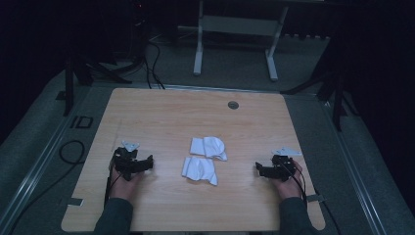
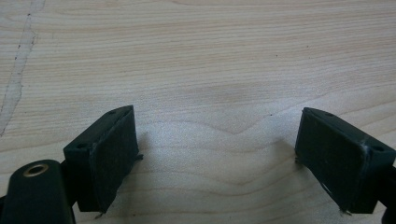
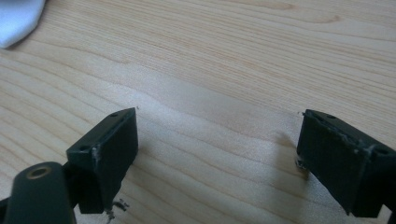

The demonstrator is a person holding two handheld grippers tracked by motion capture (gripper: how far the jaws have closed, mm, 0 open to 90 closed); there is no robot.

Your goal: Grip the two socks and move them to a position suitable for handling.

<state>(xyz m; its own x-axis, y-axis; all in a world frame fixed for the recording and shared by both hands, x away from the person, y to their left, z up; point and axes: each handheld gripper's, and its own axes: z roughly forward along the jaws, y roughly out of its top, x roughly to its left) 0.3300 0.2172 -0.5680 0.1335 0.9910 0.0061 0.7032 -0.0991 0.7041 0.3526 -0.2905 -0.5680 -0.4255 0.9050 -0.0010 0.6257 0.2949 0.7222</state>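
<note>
there, white cloths [image 1: 204, 159] between grippers

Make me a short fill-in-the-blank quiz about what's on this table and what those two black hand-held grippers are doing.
1. The two white socks lie ____ the two hand-held grippers.
2. The left hand-held gripper has its jaws ____.
3. The right hand-held gripper holds ____ between its jaws.
4. The table top is made of ____.

Missing words: between; open; nothing; wood
</note>
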